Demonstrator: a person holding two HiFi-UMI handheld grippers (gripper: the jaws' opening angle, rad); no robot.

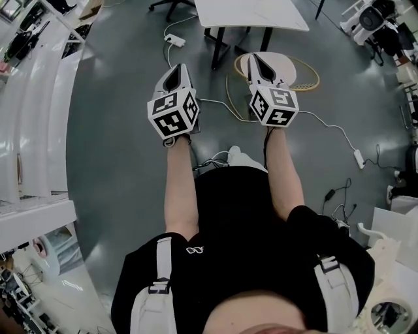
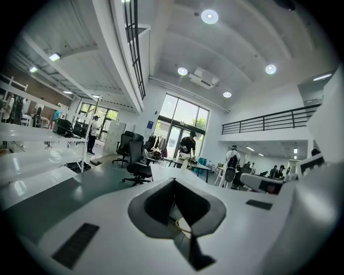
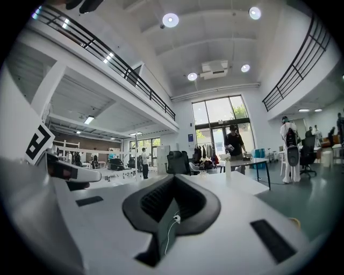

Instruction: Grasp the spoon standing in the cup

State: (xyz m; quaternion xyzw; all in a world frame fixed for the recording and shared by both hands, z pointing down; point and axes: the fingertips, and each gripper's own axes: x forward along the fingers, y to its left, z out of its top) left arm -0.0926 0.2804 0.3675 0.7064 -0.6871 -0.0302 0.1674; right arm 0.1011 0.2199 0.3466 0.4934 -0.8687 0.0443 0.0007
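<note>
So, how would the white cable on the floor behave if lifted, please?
The white cable would probably droop limply, since it lies in loose curves. Being thin, it is likely light, though the plug block at its end might swing.

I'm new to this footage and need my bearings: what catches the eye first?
The left gripper and right gripper, each with a black-and-white marker cube, are held side by side over grey floor, jaws together and empty. Ahead stands a white table, a tan hoop by its legs.

Grey floor (image 1: pixel 117 130), white power strip (image 1: pixel 175 40), white cable (image 1: pixel 358 158), tan hoop (image 1: pixel 307 87), table legs (image 1: pixel 217 49)
</note>
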